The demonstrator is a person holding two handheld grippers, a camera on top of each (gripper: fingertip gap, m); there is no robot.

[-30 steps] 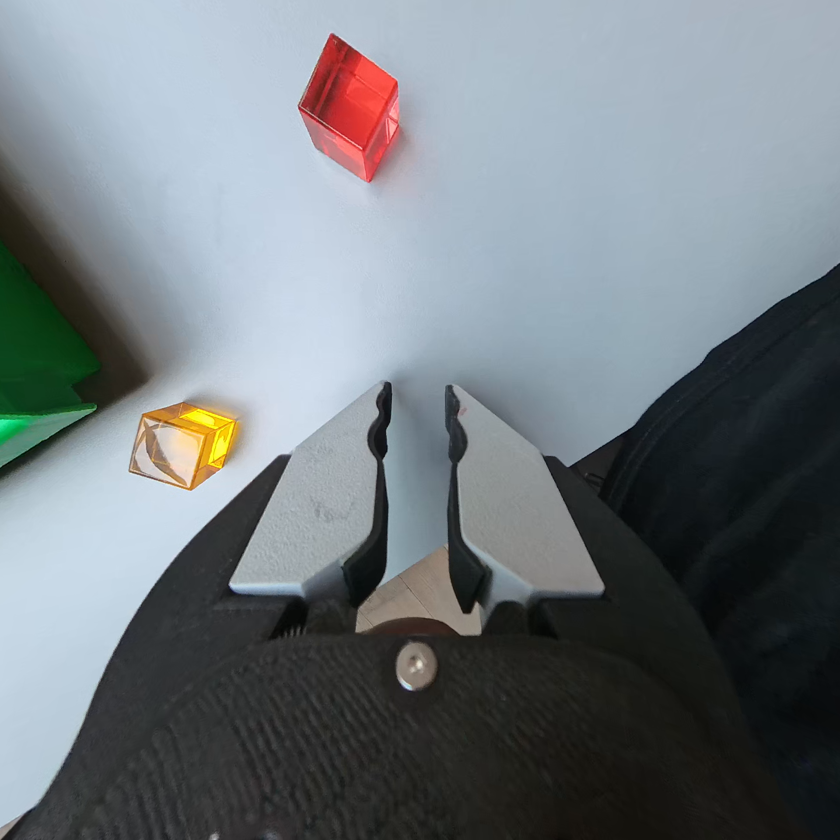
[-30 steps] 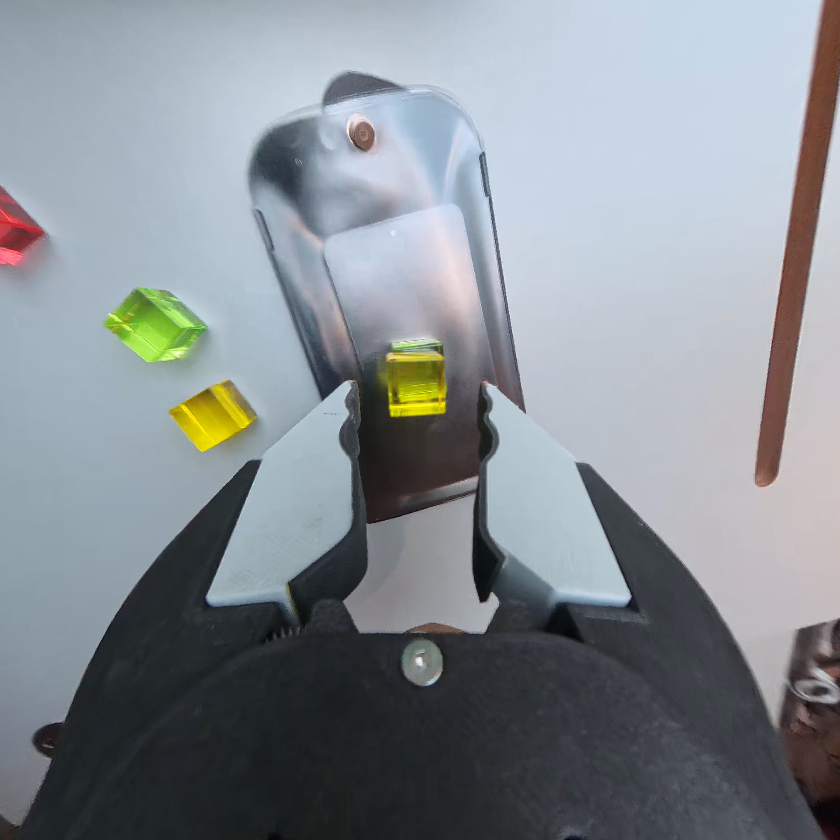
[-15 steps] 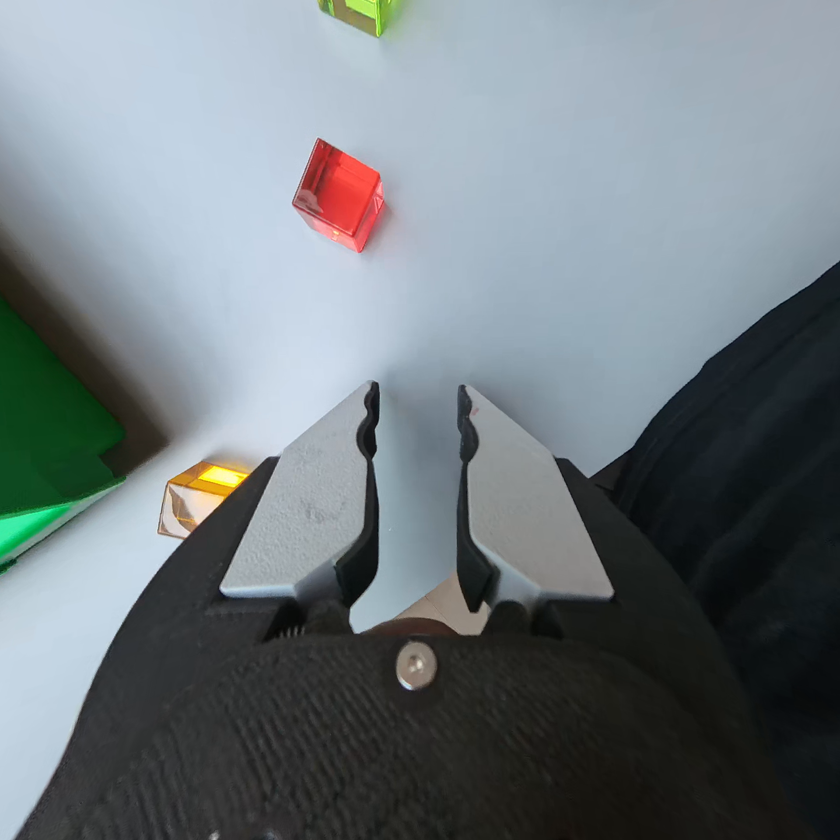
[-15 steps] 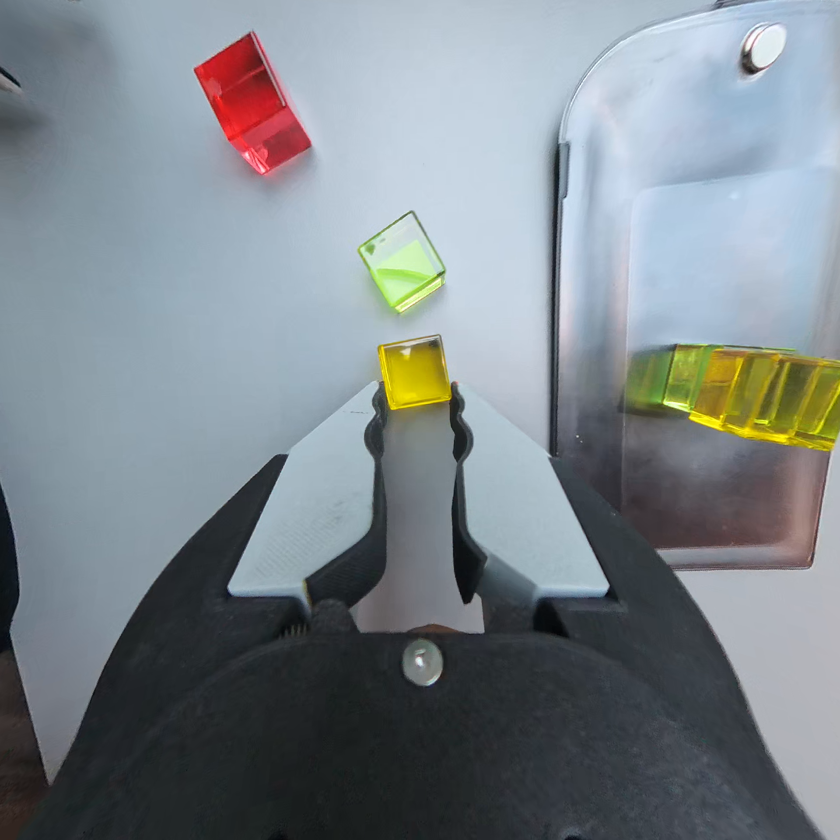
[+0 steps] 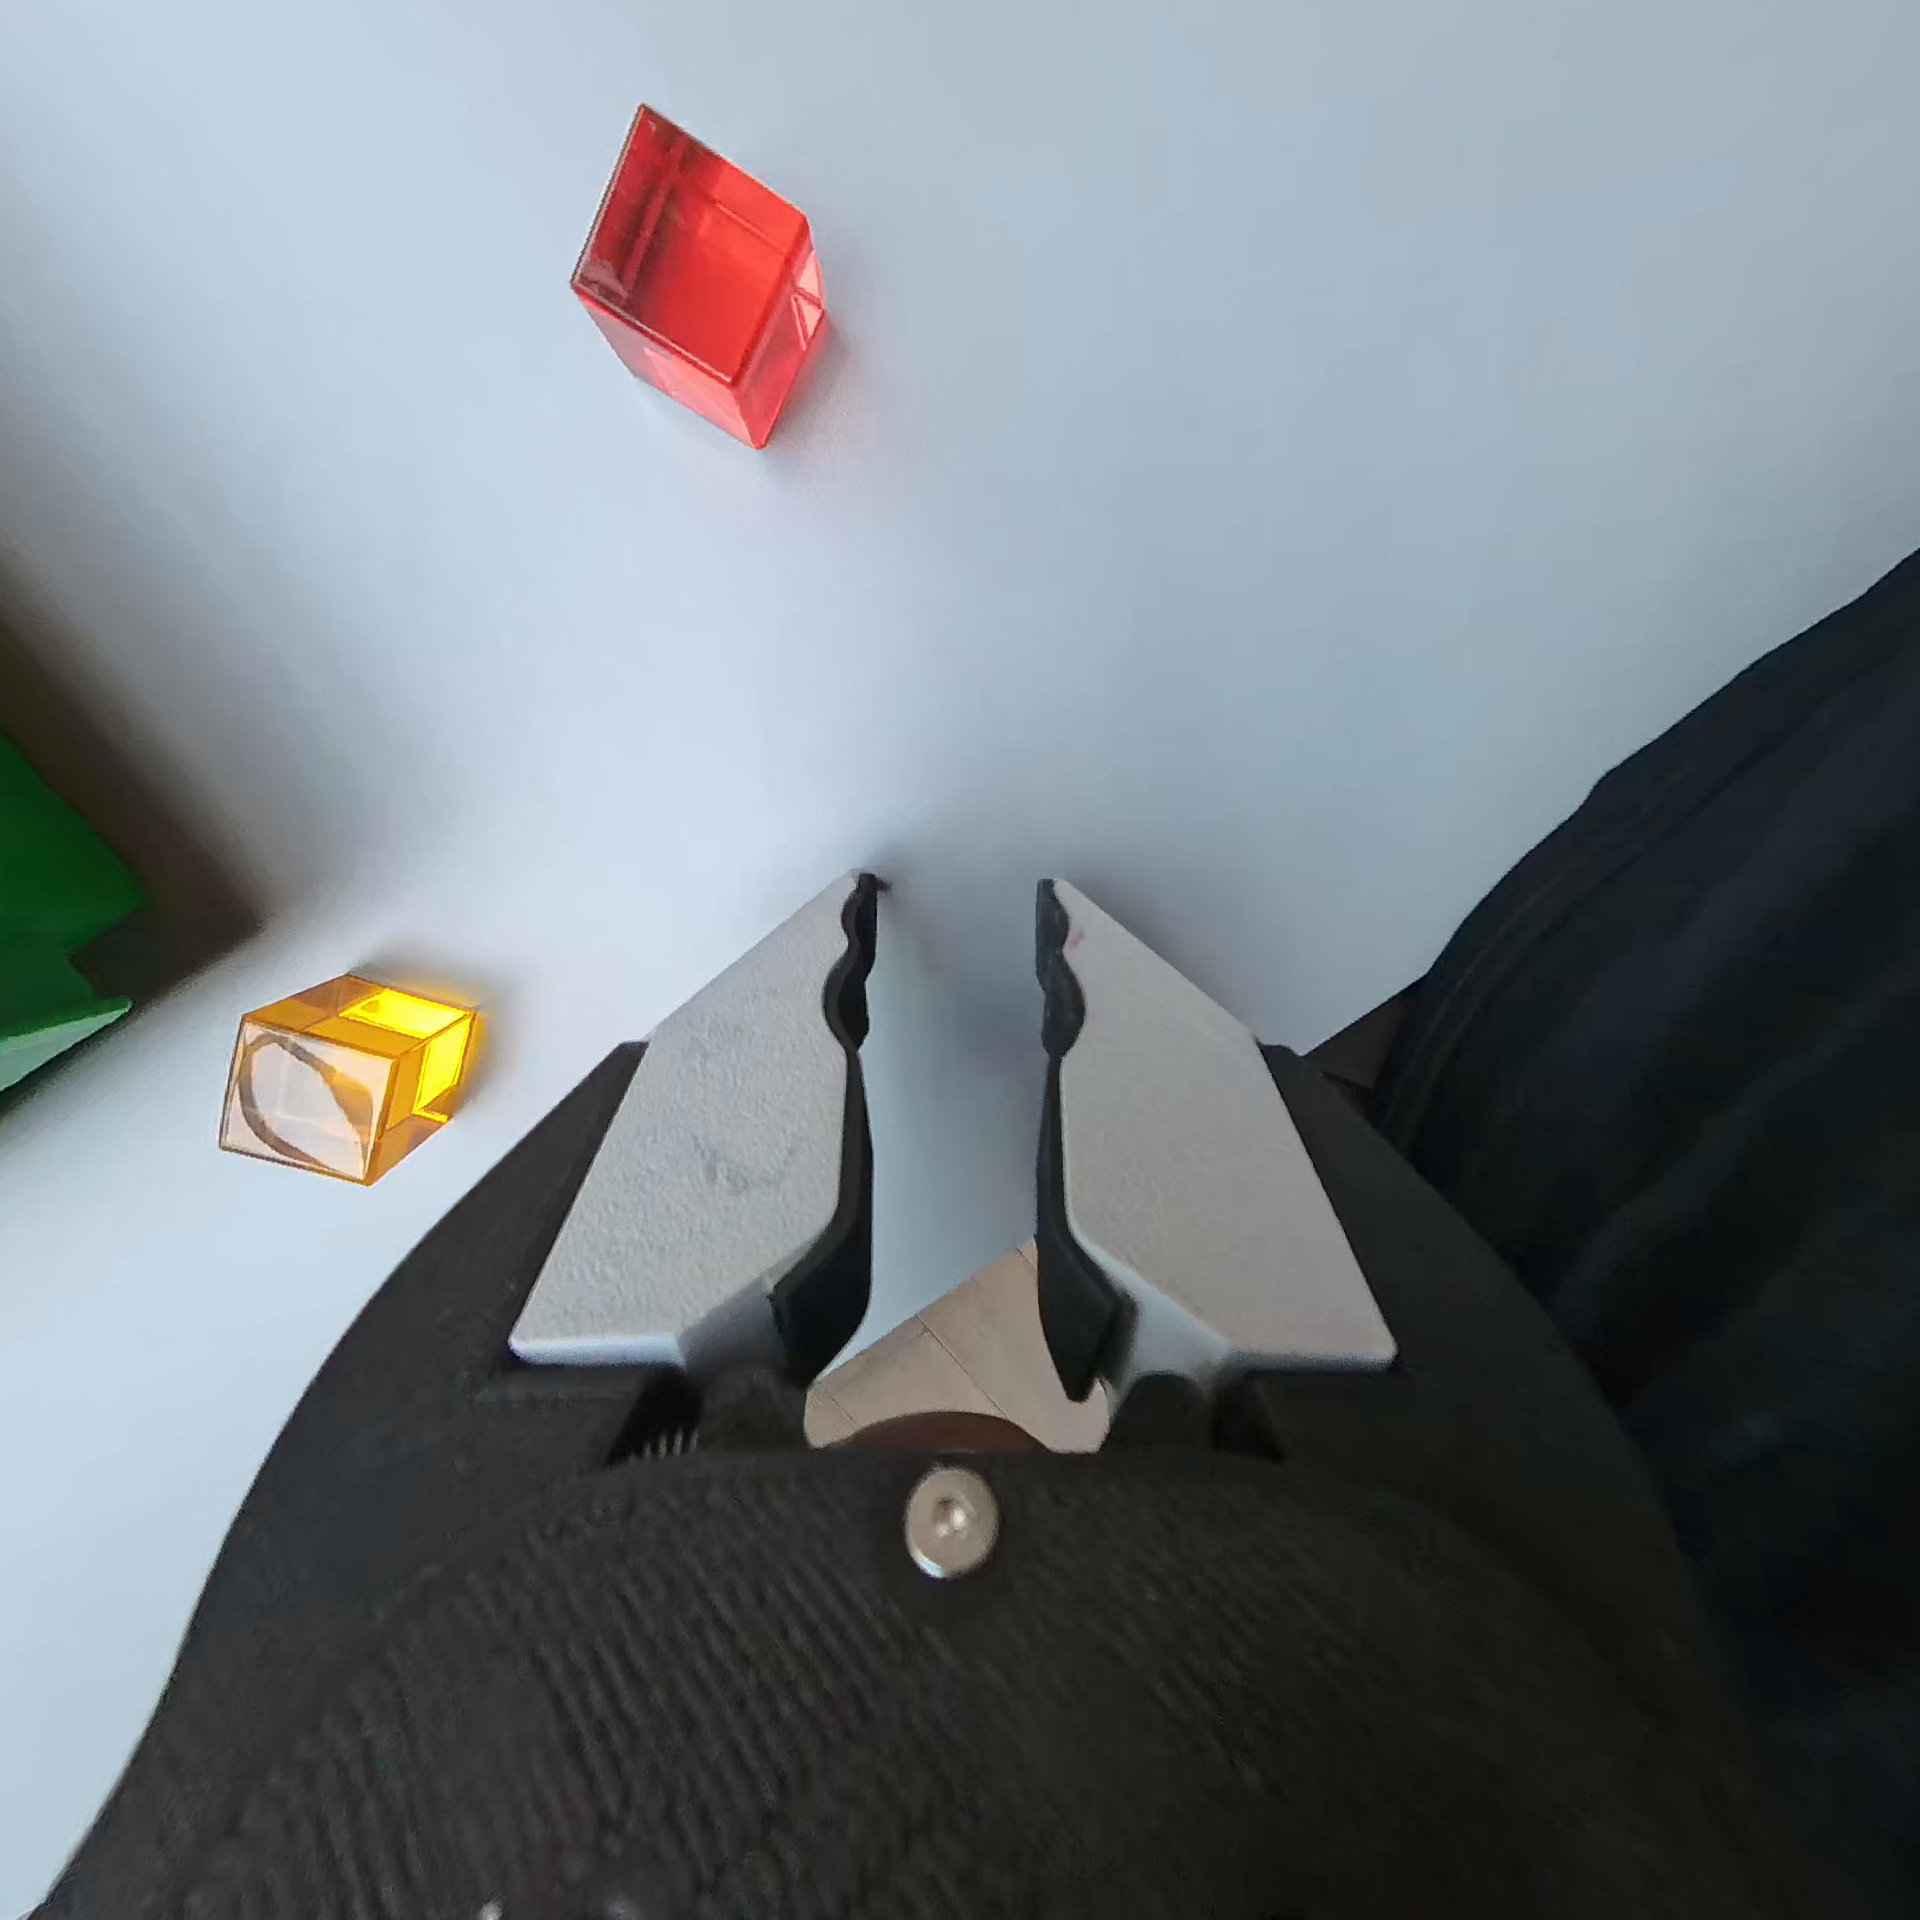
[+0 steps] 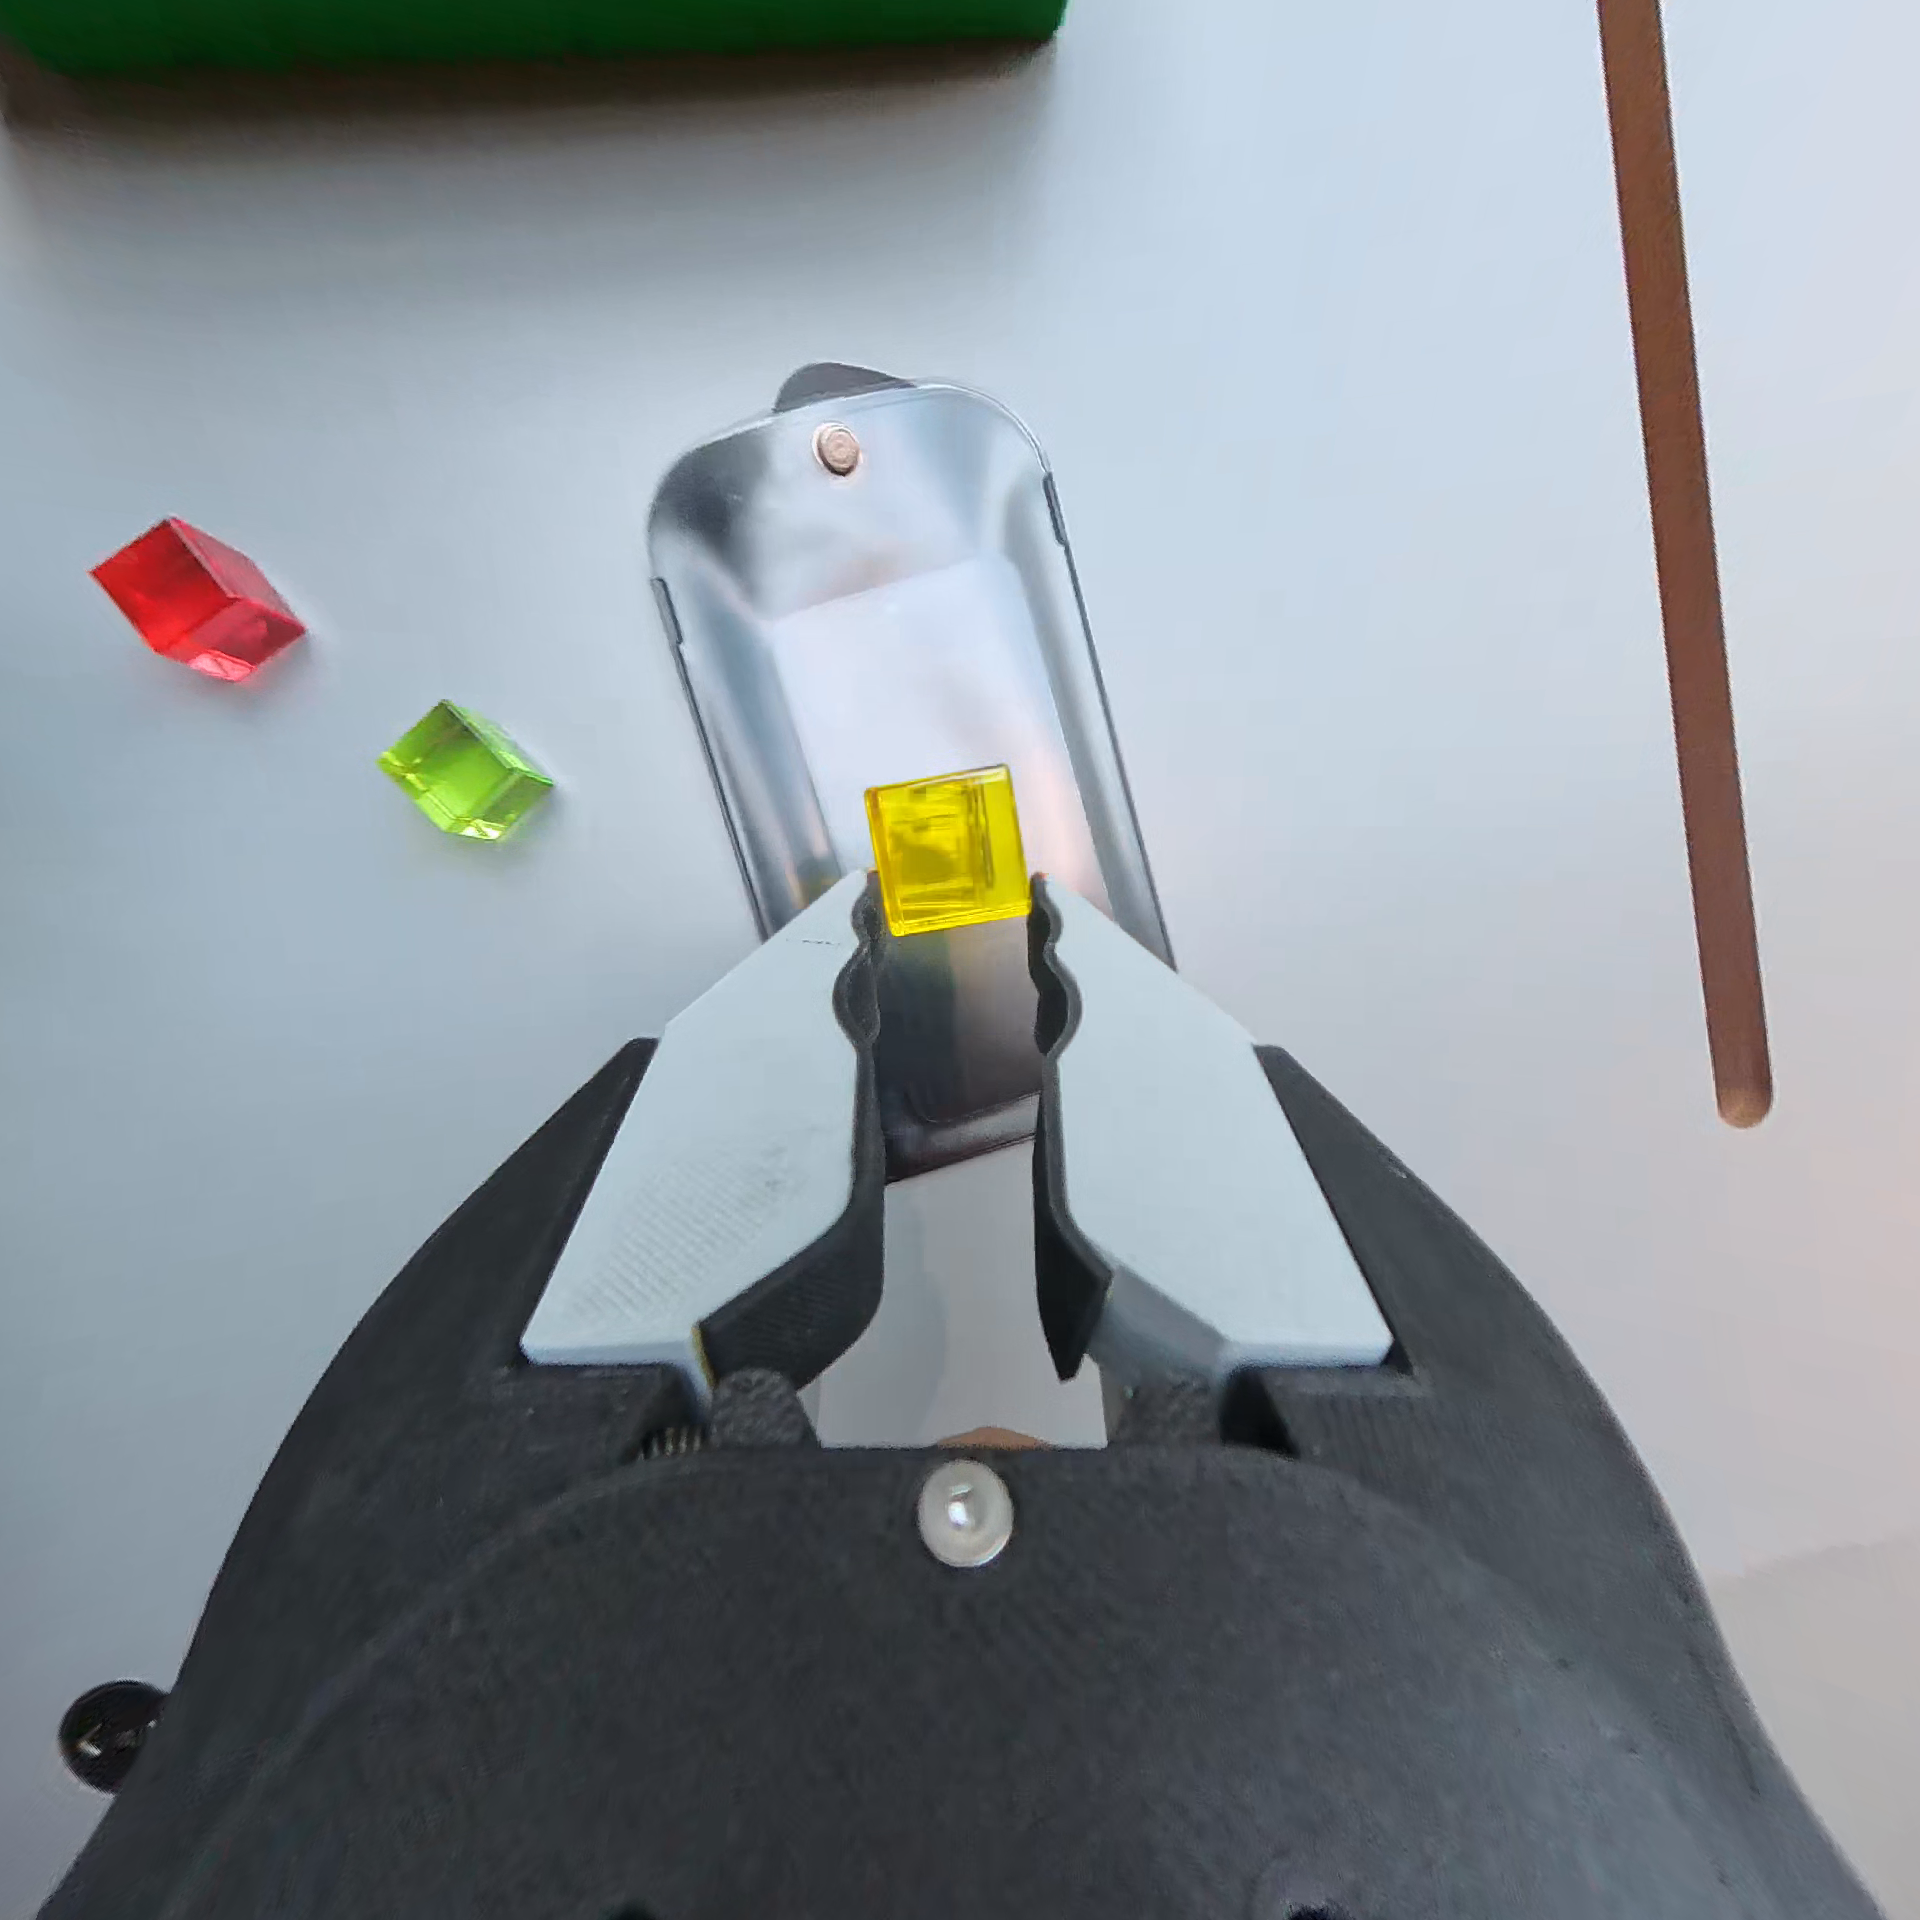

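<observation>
Left wrist view: your left gripper [image 5: 956, 894] hangs over the pale tabletop [image 5: 1195, 468] with nothing between its fingers; the jaws stand a modest gap apart and grasp nothing, their tips close above the surface, though contact cannot be judged. A clear red cube [image 5: 698, 272] lies ahead of the tips and a little to the left, well apart from them. A clear orange cube [image 5: 348, 1075] lies beside the left finger [image 5: 717, 1132], near it but not touching. A green block [image 5: 52, 935] sits at the left edge of the view, beyond the orange cube, and dark fabric [image 5: 1662, 1091] covers the right side next to the right finger. Right wrist view: your right gripper [image 6: 951, 896] pinches a clear yellow cube [image 6: 948, 850] at the very tips, the jaws closed to the cube's width with the pads against its two side faces. The cube is held over the near half of a shiny metal tray [image 6: 894, 540] that lies lengthwise ahead of the fingers; whether the cube touches the tray floor cannot be judged. To the left of the tray lie a clear green cube [image 6: 464, 770], nearer, and the red cube [image 6: 197, 600], farther out. A brown rod [image 6: 1683, 561] runs along the right side of the tabletop [image 6: 1351, 312], well apart from the tray, and a green block edge [image 6: 520, 31] crosses the far edge.
</observation>
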